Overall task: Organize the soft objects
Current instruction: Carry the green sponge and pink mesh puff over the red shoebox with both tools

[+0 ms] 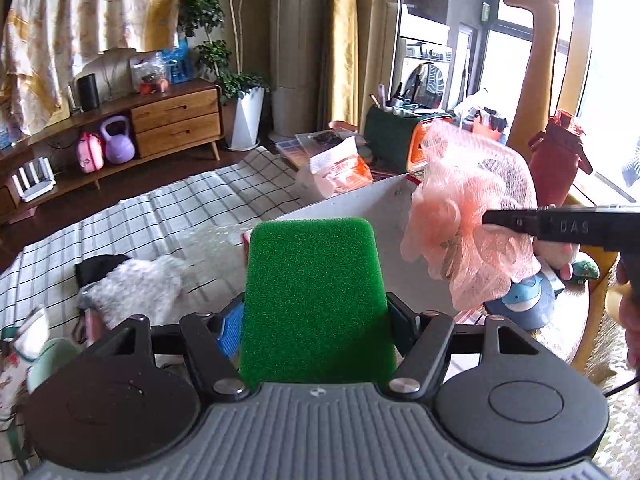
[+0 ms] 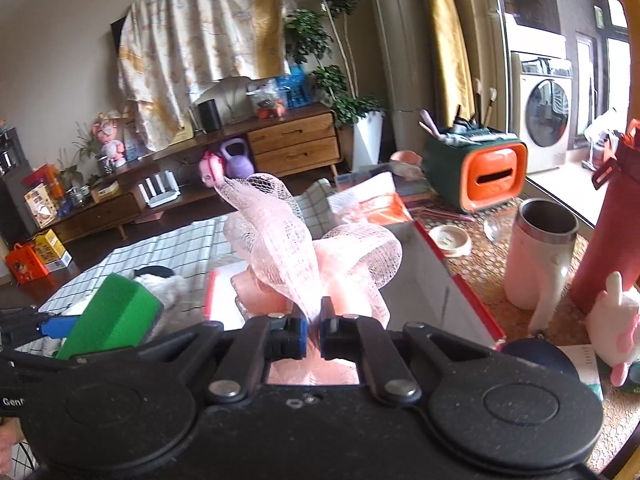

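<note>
Clamping a green sponge [image 1: 314, 300] between wide-set jaws, my left gripper [image 1: 314, 320] holds it upright above the near edge of the white box [image 1: 360, 208]. My right gripper [image 2: 314, 334] is pinched almost fully closed on a pink mesh bath pouf [image 2: 316, 256], which hangs over the same box. Beyond, a white fluffy cloth [image 1: 136, 284] lies on the checked blanket [image 1: 160, 208], towards its near edge.
</note>
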